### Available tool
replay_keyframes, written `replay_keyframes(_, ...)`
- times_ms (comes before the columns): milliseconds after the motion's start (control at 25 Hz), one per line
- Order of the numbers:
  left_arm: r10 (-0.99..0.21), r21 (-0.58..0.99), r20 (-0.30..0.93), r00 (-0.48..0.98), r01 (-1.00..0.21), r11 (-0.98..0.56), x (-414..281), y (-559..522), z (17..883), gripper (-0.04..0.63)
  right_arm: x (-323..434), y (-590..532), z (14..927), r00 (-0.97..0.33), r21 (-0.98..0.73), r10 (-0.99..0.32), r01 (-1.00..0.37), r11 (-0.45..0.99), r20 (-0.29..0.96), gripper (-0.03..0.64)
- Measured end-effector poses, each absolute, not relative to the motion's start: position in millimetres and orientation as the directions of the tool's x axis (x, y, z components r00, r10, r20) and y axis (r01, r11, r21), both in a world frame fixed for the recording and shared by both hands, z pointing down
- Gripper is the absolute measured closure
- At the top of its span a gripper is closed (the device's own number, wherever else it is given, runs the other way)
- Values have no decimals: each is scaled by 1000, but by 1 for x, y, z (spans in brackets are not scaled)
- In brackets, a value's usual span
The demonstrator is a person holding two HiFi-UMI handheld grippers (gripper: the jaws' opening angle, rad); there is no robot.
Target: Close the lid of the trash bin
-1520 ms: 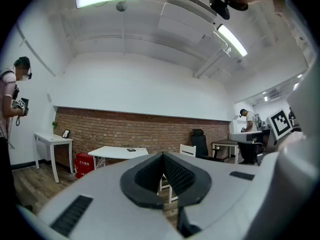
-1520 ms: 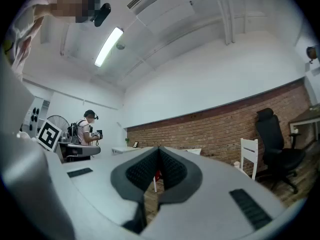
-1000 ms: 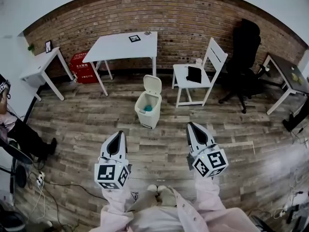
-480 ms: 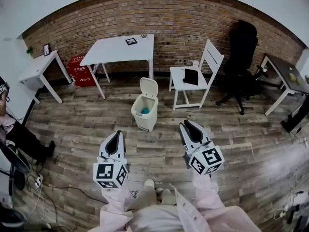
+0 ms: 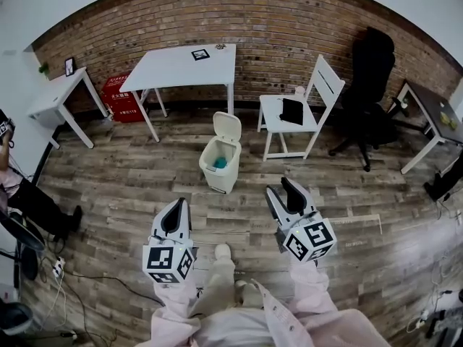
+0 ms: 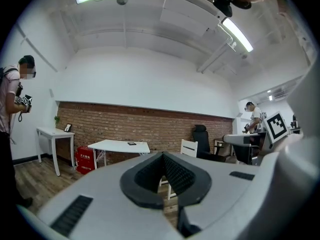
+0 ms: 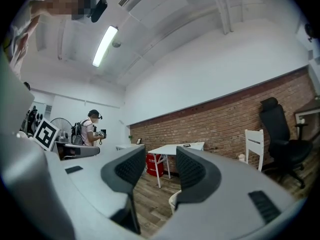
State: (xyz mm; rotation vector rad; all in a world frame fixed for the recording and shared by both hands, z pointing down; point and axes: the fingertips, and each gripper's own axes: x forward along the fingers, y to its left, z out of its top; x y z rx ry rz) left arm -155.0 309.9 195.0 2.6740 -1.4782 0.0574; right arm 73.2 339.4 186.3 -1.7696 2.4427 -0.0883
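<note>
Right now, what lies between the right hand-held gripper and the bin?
Only bare wood floor, as the head view shows. The right hand-held gripper, jaws opening with nothing between them, is apart from the bin.

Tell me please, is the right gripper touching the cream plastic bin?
Apart: head view shows wood floor between the cream plastic bin and right gripper, whose empty jaws are opening.

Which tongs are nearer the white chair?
Right. The right tongs, jaws opening with nothing between them, hang short of the white chair, nearly in line with it. The left tongs sit farther off, on the trash bin's other side.
</note>
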Motion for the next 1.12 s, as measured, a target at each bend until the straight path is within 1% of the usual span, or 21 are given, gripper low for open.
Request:
replay_keyframes(240, -833, 77, 99, 544, -839, -539, -149, 256, 210, 601, 79, 288, 200, -299, -132, -953, -944, 302, -41, 425)
replay_keyframes(600, -814, 109, 120, 568, -823, -558, -142, 147, 218, 601, 85, 187, 210, -274, -135, -962, -953, 272, 0, 425)
replay_keyframes(640, -811, 111, 122, 572, -820, -562, -141, 138, 218, 601, 85, 178, 211, -272, -137, -962, -953, 268, 4, 414)
replay_keyframes(1120, -770, 143, 132, 625, -780, -609, -125, 57, 229, 601, 94, 110, 222, -222, -148, -975, -965, 215, 30, 400)
